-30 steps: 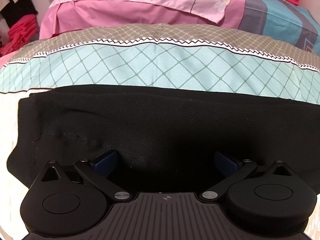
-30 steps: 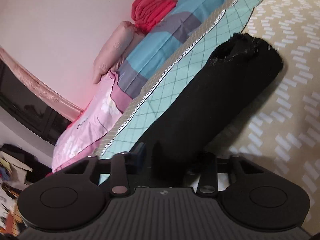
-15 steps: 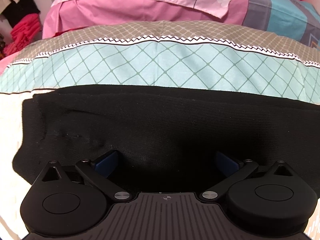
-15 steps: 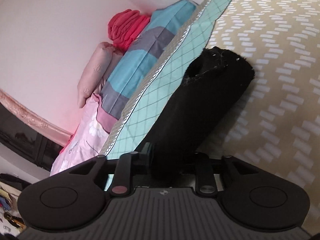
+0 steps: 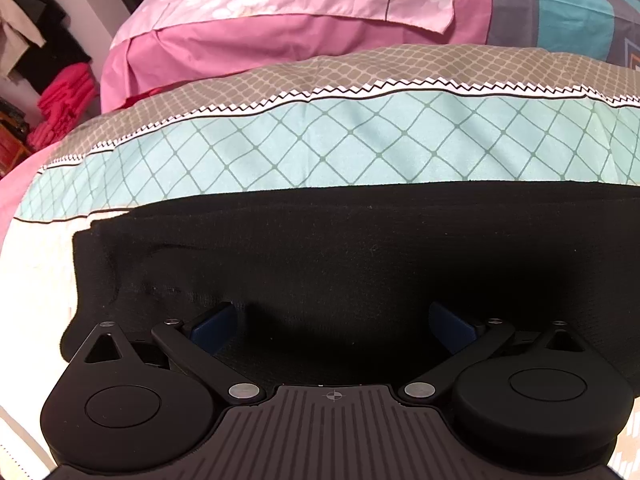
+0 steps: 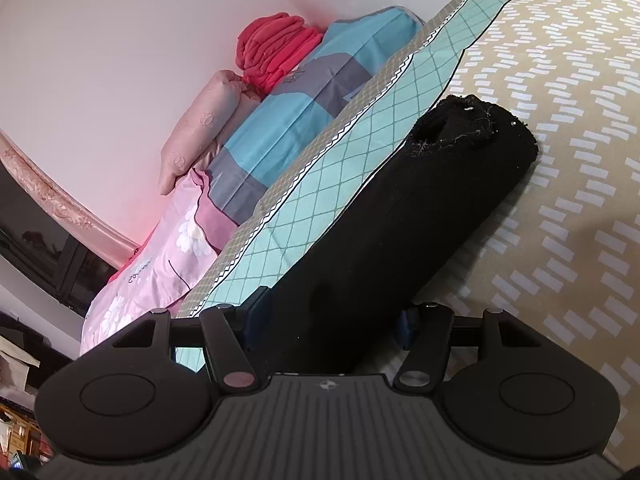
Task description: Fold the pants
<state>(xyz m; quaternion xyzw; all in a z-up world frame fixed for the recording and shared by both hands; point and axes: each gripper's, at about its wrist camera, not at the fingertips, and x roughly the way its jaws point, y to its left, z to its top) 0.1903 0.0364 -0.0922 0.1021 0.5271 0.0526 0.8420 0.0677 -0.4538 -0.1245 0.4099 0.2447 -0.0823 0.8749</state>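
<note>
The black pants lie flat across the bed, folded lengthwise into a long strip. In the right wrist view the strip runs away from me to a frayed leg opening at the far end. My left gripper is open, its blue pads spread wide over the near edge of the pants. My right gripper is open wide, its fingers on either side of the strip's near end; I cannot tell whether they touch the cloth.
The bed has a tan patterned sheet and a teal lattice band. Pink and blue-grey pillows lie beyond it. A red folded stack sits on the pillows by the wall. Red clothes are piled at far left.
My right gripper opened from a narrow grip on the strip's near end to a wide spread, and its view swung back. My left gripper stayed open and shifted slightly left.
</note>
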